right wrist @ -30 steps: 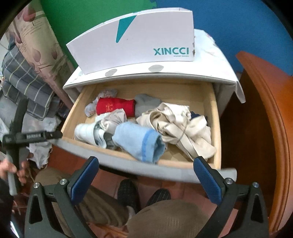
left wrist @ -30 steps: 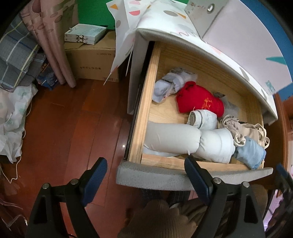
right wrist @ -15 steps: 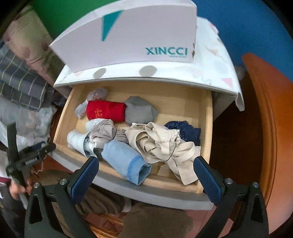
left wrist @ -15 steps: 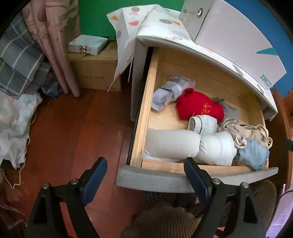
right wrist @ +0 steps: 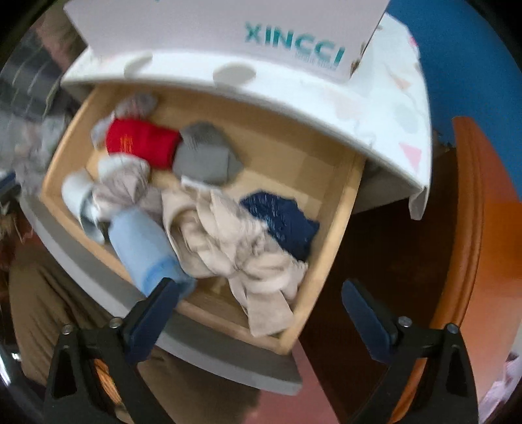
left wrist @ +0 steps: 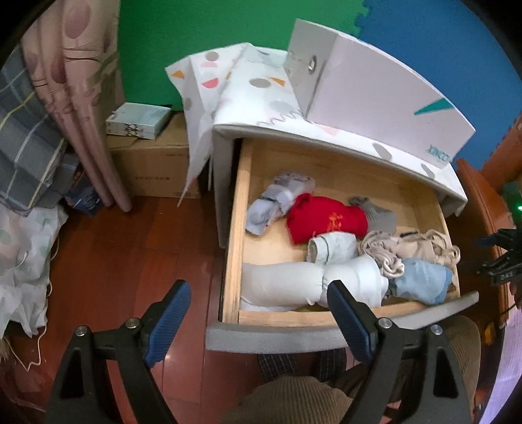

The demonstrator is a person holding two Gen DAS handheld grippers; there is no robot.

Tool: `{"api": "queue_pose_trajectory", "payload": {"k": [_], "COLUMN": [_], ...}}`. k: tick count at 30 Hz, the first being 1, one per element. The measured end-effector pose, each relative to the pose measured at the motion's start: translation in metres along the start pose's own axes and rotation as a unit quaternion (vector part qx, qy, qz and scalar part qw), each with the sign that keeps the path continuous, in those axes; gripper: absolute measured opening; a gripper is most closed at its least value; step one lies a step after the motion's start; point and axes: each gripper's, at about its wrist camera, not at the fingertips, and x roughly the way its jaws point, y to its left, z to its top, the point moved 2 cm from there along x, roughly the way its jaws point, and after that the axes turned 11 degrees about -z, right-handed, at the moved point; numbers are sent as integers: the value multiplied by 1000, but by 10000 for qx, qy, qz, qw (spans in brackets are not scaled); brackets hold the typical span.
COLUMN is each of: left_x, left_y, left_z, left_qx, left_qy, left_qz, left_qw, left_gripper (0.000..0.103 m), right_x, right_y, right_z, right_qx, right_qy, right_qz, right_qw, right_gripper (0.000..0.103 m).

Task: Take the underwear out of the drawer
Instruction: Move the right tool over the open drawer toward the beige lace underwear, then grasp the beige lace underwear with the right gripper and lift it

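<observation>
The wooden drawer stands pulled out and holds rolled clothes. In it lie a red roll, white rolls, a light blue roll, a grey piece and a navy piece. A crumpled beige underwear fills the drawer's near right part. My right gripper hangs above that corner, pointing down, with its jaws closing. The beige cloth's end shows between its fingers, and no pad presses on it. My left gripper is open and empty, held back over the drawer's grey front.
A white XINCCI box sits on the patterned cloth that covers the cabinet. On the floor at left are a cardboard box, a curtain and bundled fabric. Red-brown wooden furniture stands right of the drawer. A person's brown-clad knees sit below it.
The right gripper has swung over the drawer and tipped downward, nearing the beige underwear, and its jaws have narrowed a little. The left gripper has risen and drawn back slightly.
</observation>
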Motion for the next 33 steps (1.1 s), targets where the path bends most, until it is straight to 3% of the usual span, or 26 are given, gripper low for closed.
{"api": "queue_pose_trajectory", "payload": {"k": [3,21,25,29,33], "left_x": [5,49,61,70,76], "left_y": [-4,-22,-26,-30,-32], "left_z": [1,11,12,12,13], "left_qx": [213,1183,1319,1478,1652], "left_qy": [128,1037,1210,1356,1511], "left_qz": [-55,-427,-491,-469,-441], "left_qw": [9997,9866,9826,9786,9736], "left_gripper": [88,88,88,88,88], "right_x": [15,77,91,98,98], "right_y": [2,39,41,31,13], "right_z": [-5,4,7,4,-2], "right_qx": [-246,-1392,-1255,-959,-241], "right_qy": [196,-7,64,-53,-127], "right_qz": [93,-203,-188,-60,158], "right_qw": [9995,9901,9919,9954,9995], "right_gripper": [74,71,71,65,61]}}
